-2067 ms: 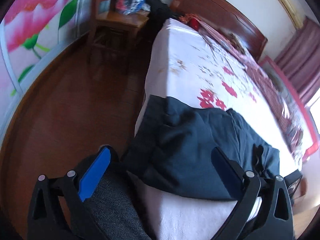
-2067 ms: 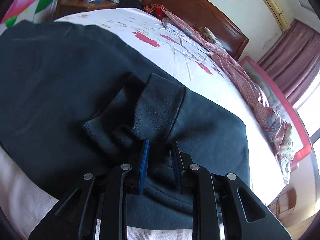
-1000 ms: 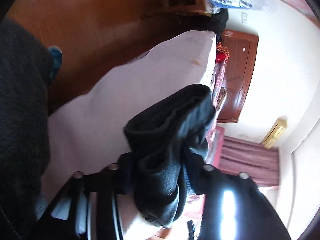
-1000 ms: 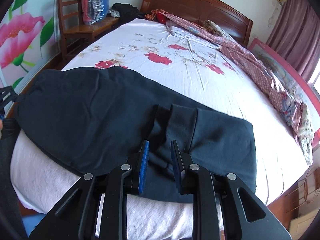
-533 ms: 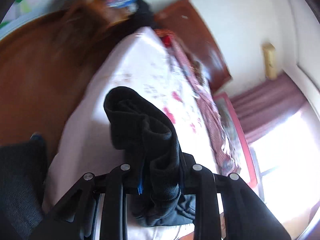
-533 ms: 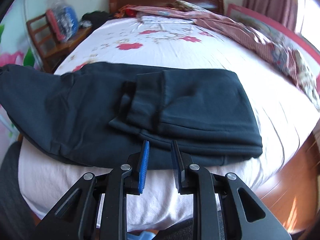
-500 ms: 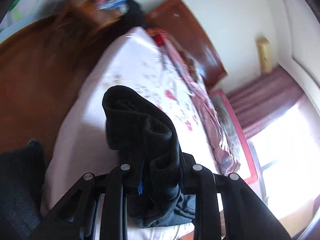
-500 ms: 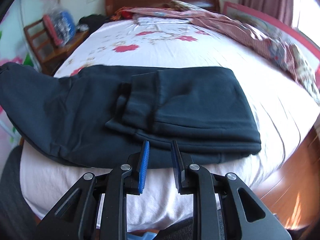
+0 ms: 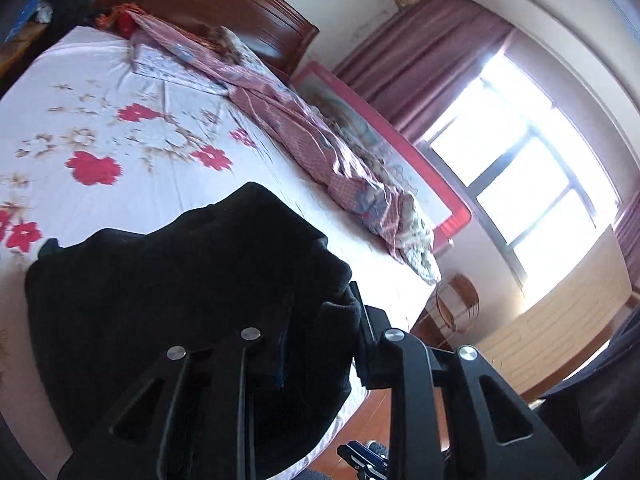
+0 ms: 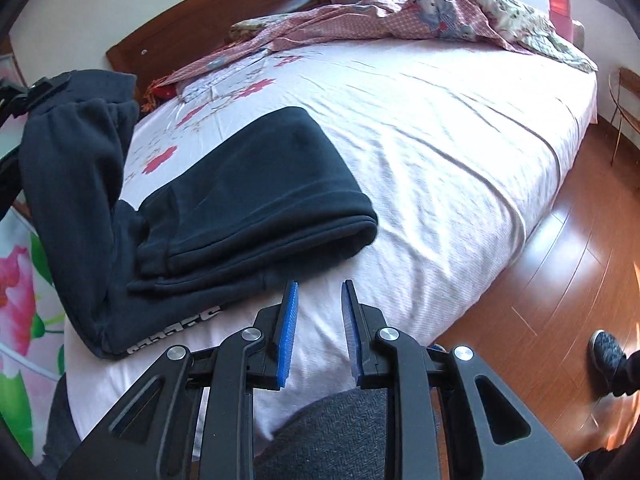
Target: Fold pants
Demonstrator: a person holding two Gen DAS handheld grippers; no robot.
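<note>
Daylight from my right, strong contrast, heavy fisheye bend.

My left camera catches the window [image 9: 516, 184] blown out to plain white, with a soft haze on the curtains [image 9: 424, 56] beside it; against that glare the pants [image 9: 168, 292] in front of my lens go almost black and lose their folds. My right camera is brighter and more even: the sheet [image 10: 440, 140] shows its creases by fine shadows, and sun glares in streaks on the wooden floor [image 10: 560, 264]. Both pictures curve hard toward the edges and darken to black in the corners. The far rims look a little smeared; the middle stays fairly sharp.
</note>
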